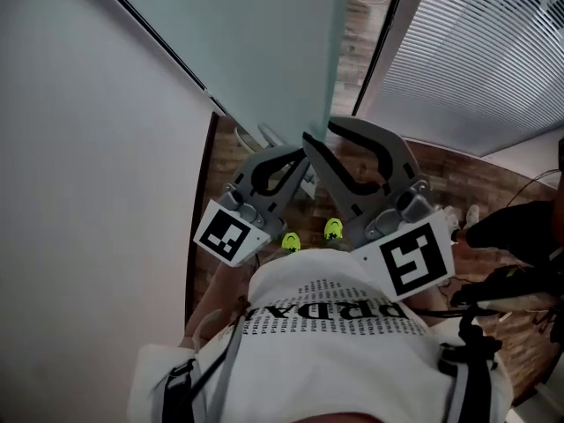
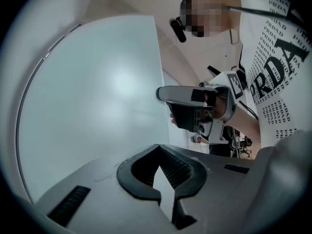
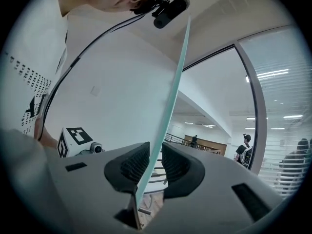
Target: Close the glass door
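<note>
The frosted glass door hangs ahead of me, its free edge running down to my grippers. My right gripper has that edge between its jaws; in the right gripper view the greenish edge of the glass door passes straight through the right gripper, a ribbed pad close on each side. My left gripper is just left of it, on the panel's broad side, with its tips together and nothing in them. From the left gripper, the glass door fills the left and the right gripper shows beyond.
A white wall stands close on the left. A black door frame and a window with blinds lie to the right over a wooden floor. Dark equipment sits at the right. People stand far off.
</note>
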Available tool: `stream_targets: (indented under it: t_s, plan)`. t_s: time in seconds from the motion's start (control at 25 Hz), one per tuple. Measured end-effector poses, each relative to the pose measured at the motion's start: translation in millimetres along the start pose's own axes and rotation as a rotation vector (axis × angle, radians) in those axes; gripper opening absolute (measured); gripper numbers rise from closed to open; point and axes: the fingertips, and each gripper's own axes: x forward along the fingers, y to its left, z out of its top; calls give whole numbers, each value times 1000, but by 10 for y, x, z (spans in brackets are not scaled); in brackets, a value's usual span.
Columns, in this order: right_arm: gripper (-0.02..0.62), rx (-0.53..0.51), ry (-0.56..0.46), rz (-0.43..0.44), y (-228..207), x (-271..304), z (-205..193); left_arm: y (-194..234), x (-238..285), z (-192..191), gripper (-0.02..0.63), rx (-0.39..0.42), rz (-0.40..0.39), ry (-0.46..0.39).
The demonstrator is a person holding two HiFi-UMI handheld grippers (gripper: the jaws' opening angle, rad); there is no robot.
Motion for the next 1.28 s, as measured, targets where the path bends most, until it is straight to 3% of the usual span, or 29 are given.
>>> stream_targets:
  t_s: [0.2,0.32,0.76,1.0,1.28]
  plan:
    - [61,-51,3,61,155,-78,-152,-91,-44,-167,2,25,55,-28]
    - [61,-56,3,78,-9,-67,-242,-38,132,-192,2,39,67,-23]
    - [61,-13,-4,7,-621,-232,-237,-76,694,20,2,51,-4,-24]
    - [61,-10,16,-53,-337,-208,-260,-115,437,-80,2,70,-78,-52]
    - [61,-54,-10,-21,379,37,557,-64,-491,439,2,71,-94,-95]
